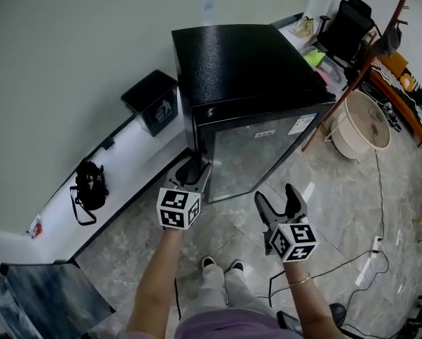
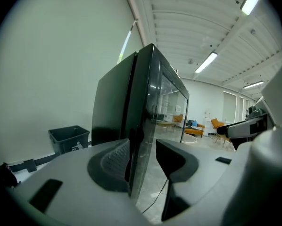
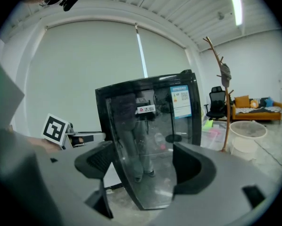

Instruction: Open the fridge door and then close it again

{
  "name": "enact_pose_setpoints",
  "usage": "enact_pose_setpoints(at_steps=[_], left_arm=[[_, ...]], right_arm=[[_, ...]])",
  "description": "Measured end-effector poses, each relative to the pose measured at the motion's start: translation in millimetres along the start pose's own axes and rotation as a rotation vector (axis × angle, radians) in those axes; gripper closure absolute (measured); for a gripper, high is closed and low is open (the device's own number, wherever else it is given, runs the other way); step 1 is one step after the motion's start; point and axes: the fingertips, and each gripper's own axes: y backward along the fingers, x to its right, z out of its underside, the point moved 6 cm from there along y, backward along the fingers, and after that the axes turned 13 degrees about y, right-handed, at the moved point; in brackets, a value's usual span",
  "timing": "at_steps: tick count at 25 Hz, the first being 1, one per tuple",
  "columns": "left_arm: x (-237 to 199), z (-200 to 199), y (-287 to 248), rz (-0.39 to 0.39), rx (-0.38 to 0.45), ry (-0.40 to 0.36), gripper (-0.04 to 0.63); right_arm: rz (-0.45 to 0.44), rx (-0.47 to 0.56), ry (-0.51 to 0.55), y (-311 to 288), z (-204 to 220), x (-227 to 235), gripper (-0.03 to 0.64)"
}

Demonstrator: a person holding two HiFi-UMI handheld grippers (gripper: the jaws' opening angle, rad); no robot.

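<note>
room: a grey tiled floor (image 1: 338, 189) is running up to a pale wall (image 1: 70, 48). a black fridge (image 1: 246, 69) is standing on the floor with its back to that wall. a dark bin (image 1: 154, 101) is sitting just left of the fridge and a white tub (image 1: 363, 129) is sitting to its right.

task item: the glass door (image 1: 260, 150) is forming the front of the fridge and is facing the person. it is appearing shut, though a slight gap cannot be ruled out.

left gripper (image 1: 195, 169): it is sitting at the left front corner of the fridge. in the left gripper view, the left gripper (image 2: 143, 157) is straddling the door's left edge (image 2: 140, 126), one jaw on each side. the jaws are standing partly closed but not clenched. the outer pad is lying just beside the edge, and a gap is showing between the inner pad and the glass, so no firm hold is being made yet.

right gripper (image 1: 276, 193): it is hanging in front of the fridge, clear of the door, with jaws spread wide and nothing between them. the right gripper view is confirming this, the right gripper (image 3: 143, 166) looking at the glass (image 3: 150, 126) from a distance.

step in hand, by judgement: taking hold of the door edge ahead of opening. the next move is calling for the left jaws to pinch the edge fully, then pull away from the fridge along the door's swing.
</note>
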Motion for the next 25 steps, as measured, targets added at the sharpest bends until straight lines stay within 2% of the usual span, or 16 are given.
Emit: enact_pose_setpoints(at_steps=[6,11,22,25], left_arm=[[-0.8,-1.8,-9.8,0.036,-0.011,-0.01,0.446],[-6.0,-2.4,-12.5,0.04,0.007,0.015,0.482],[-4.7,-2.4,-13.9,0.037,-0.02,-0.019,0.492],[-4.0,-2.1,-12.9,0.028,-0.016,-0.007,0.494]], right_arm=[[-0.002,-0.005,-0.015,-3.1,5.1,1.1,0.23],[-0.006,-0.019,-0.023,-4.1,10.1,2.7,0.233],[-0.027,-0.023,-0.029,-9.0,12.4,3.0,0.247],[-0.043,-0.019,-0.03,-9.3,9.8,0.3,0.261]])
